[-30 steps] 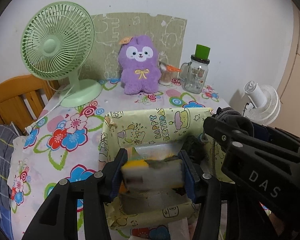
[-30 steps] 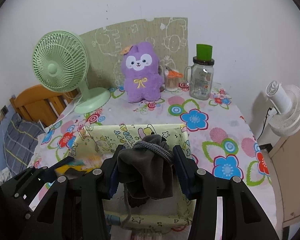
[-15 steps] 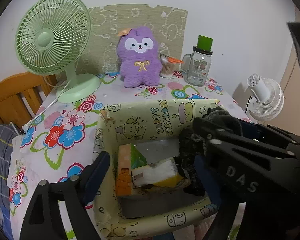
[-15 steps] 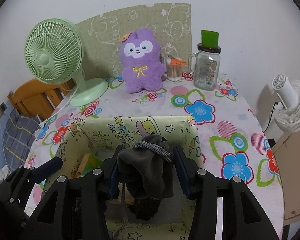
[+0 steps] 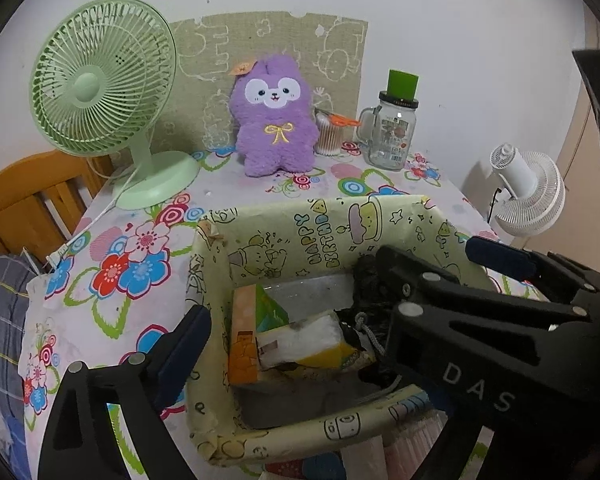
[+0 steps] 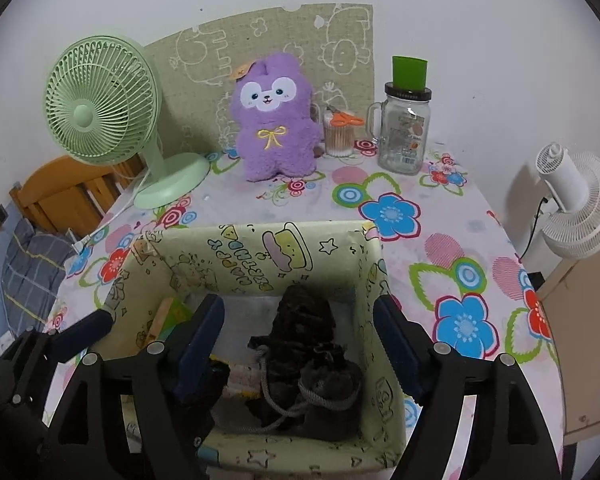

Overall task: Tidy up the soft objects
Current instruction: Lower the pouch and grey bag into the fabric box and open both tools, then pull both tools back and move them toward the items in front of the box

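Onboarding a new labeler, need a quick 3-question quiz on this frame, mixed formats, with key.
1. True or false: the right gripper is shut on the dark drawstring pouch.
2. Where does the tissue pack lie? A) beside the green fan B) inside the paper-lined box C) against the purple plush
3. Fill in: the left gripper is ____.

Key: 1 false, its jaws stand wide and the pouch lies in the box; 2 B; 3 open.

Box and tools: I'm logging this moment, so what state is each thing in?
Box: open-topped, holding items.
Dark pouch: lying inside box, released.
Tissue pack: lying inside box, released.
Left tool: open.
Right tool: open.
Jar: lidded, upright.
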A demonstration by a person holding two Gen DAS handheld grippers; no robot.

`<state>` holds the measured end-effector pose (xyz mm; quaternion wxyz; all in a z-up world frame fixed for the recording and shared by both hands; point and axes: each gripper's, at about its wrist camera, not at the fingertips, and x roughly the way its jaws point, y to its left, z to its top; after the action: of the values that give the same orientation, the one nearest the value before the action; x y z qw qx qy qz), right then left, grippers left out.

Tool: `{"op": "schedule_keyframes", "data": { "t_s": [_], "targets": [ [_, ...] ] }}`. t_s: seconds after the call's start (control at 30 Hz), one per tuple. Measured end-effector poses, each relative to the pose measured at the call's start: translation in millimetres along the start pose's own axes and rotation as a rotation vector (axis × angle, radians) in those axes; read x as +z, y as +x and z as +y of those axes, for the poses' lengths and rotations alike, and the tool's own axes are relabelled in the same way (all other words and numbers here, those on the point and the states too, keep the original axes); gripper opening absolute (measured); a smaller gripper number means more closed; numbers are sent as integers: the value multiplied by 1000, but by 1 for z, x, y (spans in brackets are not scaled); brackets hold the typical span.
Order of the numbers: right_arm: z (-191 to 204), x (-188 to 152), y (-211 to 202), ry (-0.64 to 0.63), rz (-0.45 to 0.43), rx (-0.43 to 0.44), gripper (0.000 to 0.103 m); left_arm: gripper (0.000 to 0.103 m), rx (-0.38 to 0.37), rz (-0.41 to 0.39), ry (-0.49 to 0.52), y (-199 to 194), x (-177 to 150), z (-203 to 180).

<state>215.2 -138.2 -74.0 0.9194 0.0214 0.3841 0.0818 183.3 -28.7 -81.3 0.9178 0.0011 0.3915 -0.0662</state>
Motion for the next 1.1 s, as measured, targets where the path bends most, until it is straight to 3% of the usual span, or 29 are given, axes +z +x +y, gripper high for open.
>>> {"op": "schedule_keyframes", "data": {
  "t_s": [0.47,1.1],
  "targets": [
    [4,-15,-38,-10,-34,-5,87,102,4,-44,24,-35,-10,-10],
    [6,-32,-80,-2,-79,-24,88,103,14,-83,33,-75,-24,-18]
  ]
}}
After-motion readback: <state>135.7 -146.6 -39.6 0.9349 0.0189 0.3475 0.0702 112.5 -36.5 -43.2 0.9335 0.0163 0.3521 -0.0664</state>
